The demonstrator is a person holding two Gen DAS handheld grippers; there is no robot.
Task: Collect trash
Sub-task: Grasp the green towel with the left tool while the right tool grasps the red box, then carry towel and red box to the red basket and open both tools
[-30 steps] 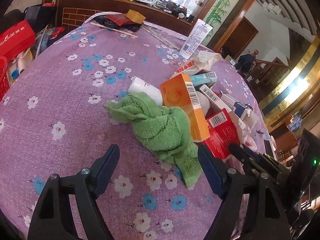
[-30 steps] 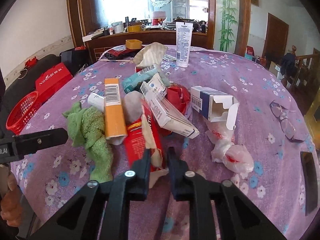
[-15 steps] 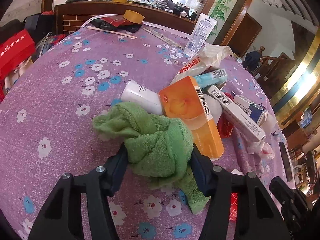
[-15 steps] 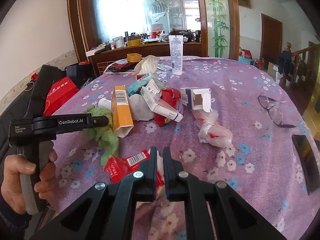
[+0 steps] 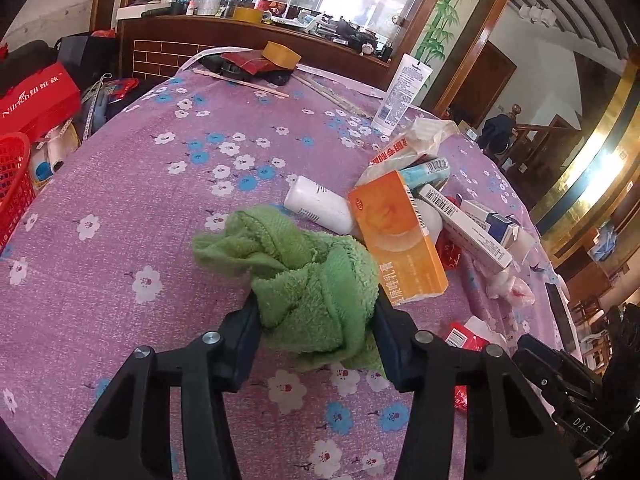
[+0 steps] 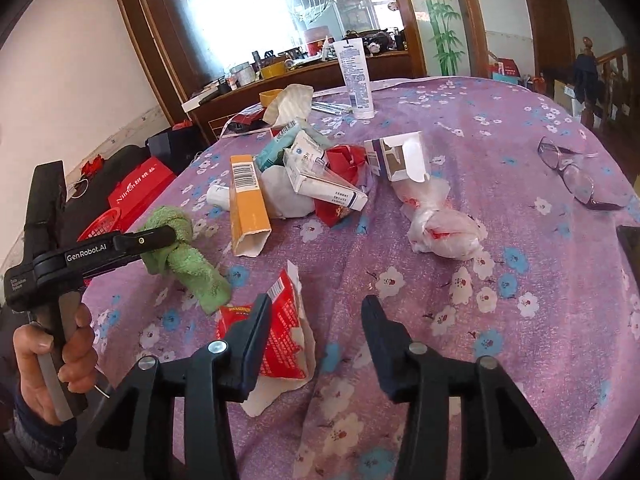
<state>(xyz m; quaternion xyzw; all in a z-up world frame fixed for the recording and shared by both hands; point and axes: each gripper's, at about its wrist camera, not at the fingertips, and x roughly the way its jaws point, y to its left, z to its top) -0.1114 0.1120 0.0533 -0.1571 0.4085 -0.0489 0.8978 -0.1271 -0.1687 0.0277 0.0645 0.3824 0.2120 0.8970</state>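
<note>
Crumpled green towel (image 5: 312, 284), fluffy, bunched

Round table w/ purple cloth printed in white & blue flowers (image 6: 500, 128) carried everything. Centre pile, seen from right wrist cam: orange cardboard carton w/ barcode (image 6: 248, 204), white rectangular box (image 6: 324, 182), red crumpled wrapper (image 6: 344, 160), open blue-and-white box (image 6: 400, 156). At 9 o'clock of pile lay a crumpled green terry towel (image 6: 188, 256); at 4 o'clock a knotted white plastic bag (image 6: 444, 232); at 6 o'clock a flat red-and-white packet (image 6: 284, 332). At 12 o'clock stood a white upright tube (image 6: 356, 76). Clear-lens spectacles (image 6: 572, 172) lay well apart at 3 o'clock.
</note>
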